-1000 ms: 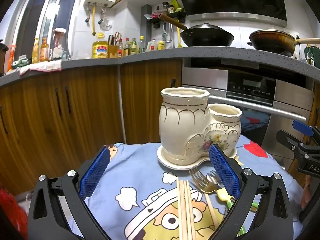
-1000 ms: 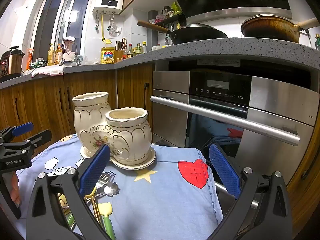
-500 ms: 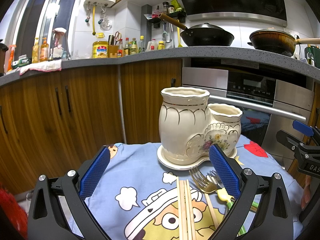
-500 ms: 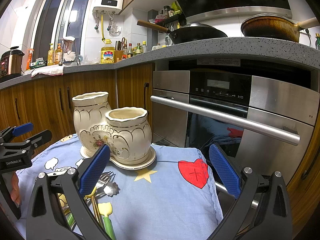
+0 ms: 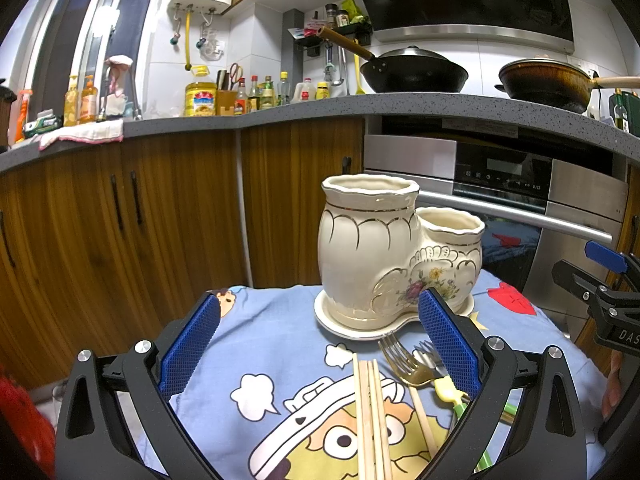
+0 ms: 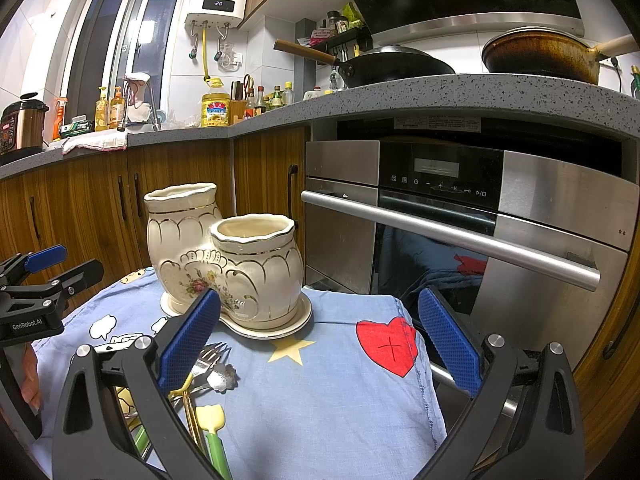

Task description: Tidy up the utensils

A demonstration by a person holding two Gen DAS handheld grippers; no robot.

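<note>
A cream double-pot utensil holder (image 5: 384, 256) stands on its saucer on a blue cartoon cloth (image 5: 280, 364); it also shows in the right wrist view (image 6: 224, 264). In front of it lie wooden chopsticks (image 5: 370, 416), a gold fork (image 5: 400, 364), a silver fork (image 6: 206, 362) and a green-handled utensil (image 6: 214, 444). My left gripper (image 5: 318, 340) is open and empty, just short of the holder, above the chopsticks. My right gripper (image 6: 318, 338) is open and empty, to the right of the holder, above bare cloth.
Wooden cabinets (image 5: 120, 220) and a steel oven (image 6: 480, 232) stand close behind the small table. The cloth's right edge (image 6: 420, 360) hangs near the oven door. The counter above holds bottles, a wok (image 5: 412, 72) and a pan.
</note>
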